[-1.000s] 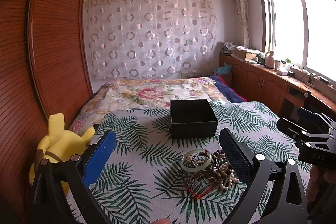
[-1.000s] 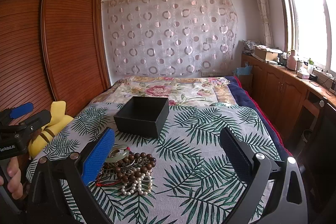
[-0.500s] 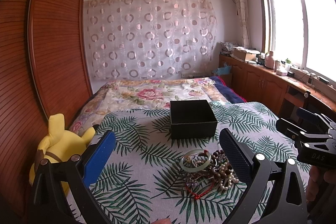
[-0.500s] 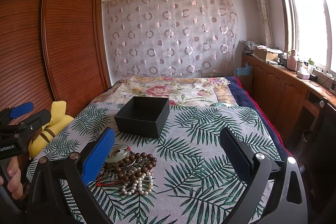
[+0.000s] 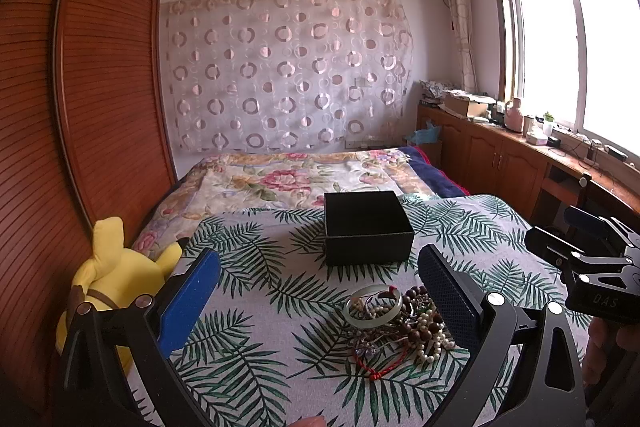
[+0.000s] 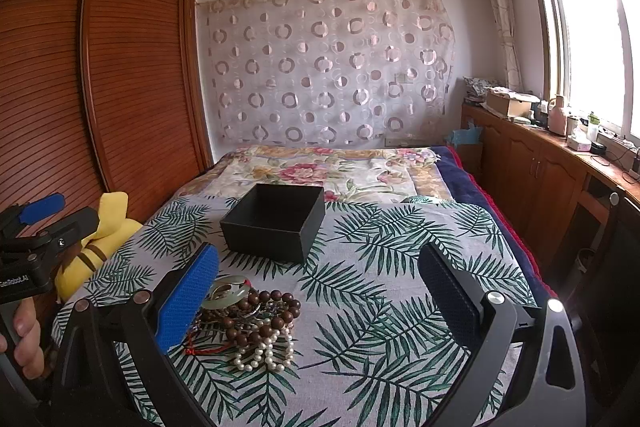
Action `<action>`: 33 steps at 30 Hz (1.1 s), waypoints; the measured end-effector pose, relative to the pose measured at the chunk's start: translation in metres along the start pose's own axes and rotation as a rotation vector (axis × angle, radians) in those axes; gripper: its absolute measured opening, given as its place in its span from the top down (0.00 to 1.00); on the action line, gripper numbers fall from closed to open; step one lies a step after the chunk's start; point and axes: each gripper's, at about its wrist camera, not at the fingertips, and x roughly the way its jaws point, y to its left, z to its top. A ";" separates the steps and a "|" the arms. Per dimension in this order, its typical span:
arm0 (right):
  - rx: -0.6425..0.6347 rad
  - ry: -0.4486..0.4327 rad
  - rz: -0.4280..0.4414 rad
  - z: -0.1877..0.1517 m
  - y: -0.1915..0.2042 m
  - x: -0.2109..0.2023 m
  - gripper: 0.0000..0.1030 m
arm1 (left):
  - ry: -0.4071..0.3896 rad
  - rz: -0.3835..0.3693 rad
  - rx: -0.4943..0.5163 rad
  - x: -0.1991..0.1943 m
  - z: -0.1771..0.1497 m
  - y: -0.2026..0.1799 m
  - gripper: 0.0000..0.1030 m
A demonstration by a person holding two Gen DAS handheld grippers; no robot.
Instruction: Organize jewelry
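From the left wrist view, the left gripper (image 5: 318, 285) hovers above the palm-leaf printed bedspread (image 5: 260, 291) with its jaws spread wide and empty. One tangled heap of jewelry (image 5: 394, 327) lies on the bed just inside the right jaw: one pale green jade bangle (image 5: 374, 311), one strand of dark brown wooden beads (image 5: 418, 323), one white pearl strand (image 5: 434, 345) and one red cord (image 5: 382, 367). One open black square cardboard box (image 5: 368, 227) stands beyond the heap, apart from it. The right gripper (image 5: 588, 259) is at the frame edge.

From the right wrist view, the right gripper (image 6: 318, 285) also hangs wide and empty, the heap beside its left jaw. Nothing seems sorted yet; the next move calls for lowering onto one piece, probably the bangle, without dragging the tangle.
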 end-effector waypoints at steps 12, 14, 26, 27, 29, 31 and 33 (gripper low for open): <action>-0.001 0.015 0.008 -0.007 0.001 0.004 0.02 | 0.017 -0.003 -0.005 -0.001 0.009 0.003 0.07; -0.008 0.024 0.011 -0.009 0.001 0.011 0.02 | 0.032 -0.004 -0.006 0.002 0.005 0.004 0.07; -0.038 0.108 0.062 -0.037 -0.006 0.041 0.10 | 0.158 -0.058 0.008 0.049 -0.037 0.017 0.07; -0.041 0.120 0.067 -0.041 -0.005 0.046 0.12 | 0.171 -0.064 0.011 0.053 -0.039 0.017 0.07; -0.036 0.139 0.093 -0.046 -0.006 0.052 0.19 | 0.191 -0.075 0.014 0.060 -0.044 0.017 0.07; -0.041 0.155 0.106 -0.051 -0.007 0.055 0.21 | 0.215 -0.095 0.014 0.069 -0.049 0.016 0.07; -0.047 0.167 0.111 -0.056 -0.006 0.058 0.22 | 0.229 -0.112 0.011 0.074 -0.052 0.015 0.07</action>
